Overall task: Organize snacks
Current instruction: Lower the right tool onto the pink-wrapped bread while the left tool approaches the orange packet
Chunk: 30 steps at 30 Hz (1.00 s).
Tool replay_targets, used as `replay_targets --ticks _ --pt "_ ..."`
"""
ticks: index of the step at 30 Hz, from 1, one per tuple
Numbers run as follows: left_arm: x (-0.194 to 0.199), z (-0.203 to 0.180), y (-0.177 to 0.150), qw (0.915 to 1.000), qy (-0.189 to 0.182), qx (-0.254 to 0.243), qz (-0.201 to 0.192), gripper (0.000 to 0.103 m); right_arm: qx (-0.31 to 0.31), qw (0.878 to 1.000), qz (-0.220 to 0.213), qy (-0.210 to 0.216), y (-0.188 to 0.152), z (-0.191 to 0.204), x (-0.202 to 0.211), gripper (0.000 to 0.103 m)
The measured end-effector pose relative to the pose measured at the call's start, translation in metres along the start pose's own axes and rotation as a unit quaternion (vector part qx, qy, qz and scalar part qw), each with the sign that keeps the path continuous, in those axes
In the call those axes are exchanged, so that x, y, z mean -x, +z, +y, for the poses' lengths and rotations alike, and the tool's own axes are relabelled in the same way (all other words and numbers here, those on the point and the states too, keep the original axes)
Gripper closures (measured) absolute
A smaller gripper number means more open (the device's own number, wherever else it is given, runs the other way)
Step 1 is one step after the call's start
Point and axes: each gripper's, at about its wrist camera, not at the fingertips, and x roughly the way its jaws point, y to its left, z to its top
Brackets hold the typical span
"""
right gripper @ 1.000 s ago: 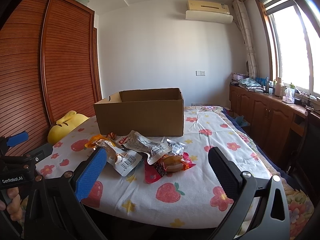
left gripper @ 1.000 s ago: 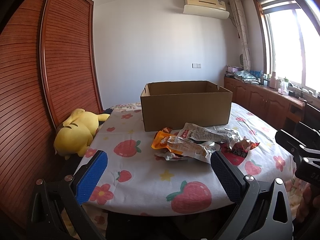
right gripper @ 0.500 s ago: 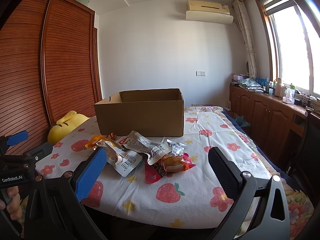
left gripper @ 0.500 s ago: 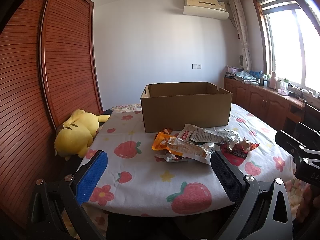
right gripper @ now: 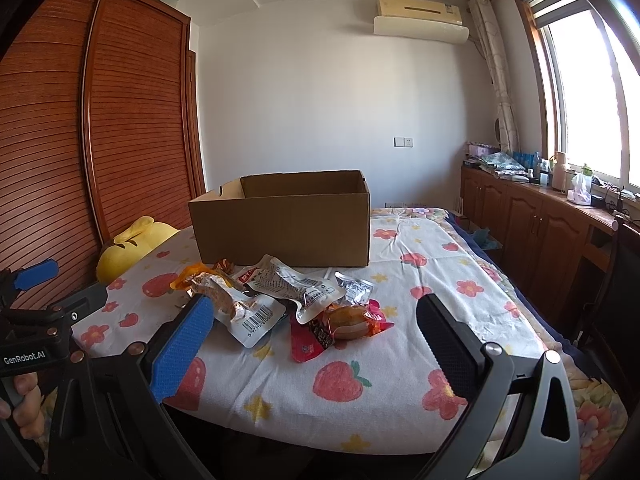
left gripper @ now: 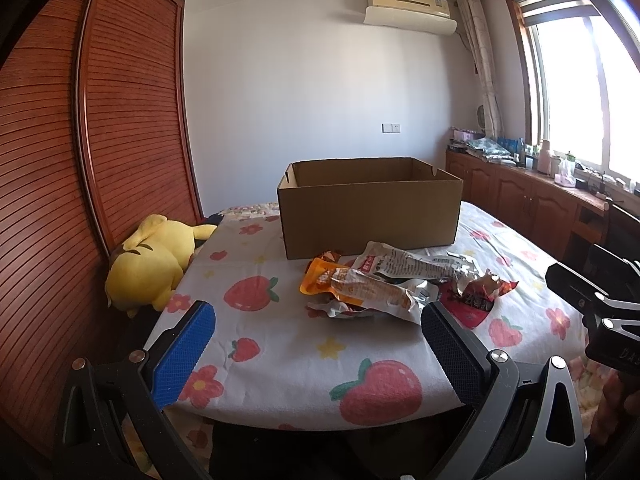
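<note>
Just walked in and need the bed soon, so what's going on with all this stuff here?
A person holds a two-finger tool in each hand, tidying snacks. The left tool and right tool are both open and empty, short of the pile of snack packets on the strawberry-print sheet. The cardboard box stands open behind the pile; its inside is hidden. No packet is held yet.

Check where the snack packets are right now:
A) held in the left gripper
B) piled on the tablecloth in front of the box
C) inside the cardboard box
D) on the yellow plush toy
B: the snack packets lie heaped on the tablecloth just in front of the cardboard box; both grippers are open and empty.
</note>
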Motion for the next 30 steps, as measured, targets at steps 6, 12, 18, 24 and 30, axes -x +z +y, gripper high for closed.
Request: replay_targets --ticks 6,12,18,24,30 --pt "-0.014 0.002 -0.002 0.9998 -0.002 -0.004 0.020 0.000 0.007 1.000 0.023 0.004 -0.004 -0.005 -0.014 0.001" --pt "-0.033 0.011 0.001 0.9992 -0.004 0.000 0.039 0.000 0.019 0.998 0.050 0.013 -0.006 -0.018 -0.038 0.002" --pt "-0.051 0.016 0.010 0.9982 -0.018 0.000 0.057 0.000 0.020 0.996 0.085 0.022 -0.005 -0.038 -0.066 0.007" --pt "-0.066 0.017 0.017 0.9971 -0.033 0.002 0.069 0.000 0.011 0.990 0.131 0.041 -0.008 -0.057 -0.097 0.009" --pt "-0.081 0.018 0.023 0.9954 -0.048 0.003 0.083 0.000 0.017 0.986 0.159 0.054 -0.011 -0.057 -0.124 0.011"
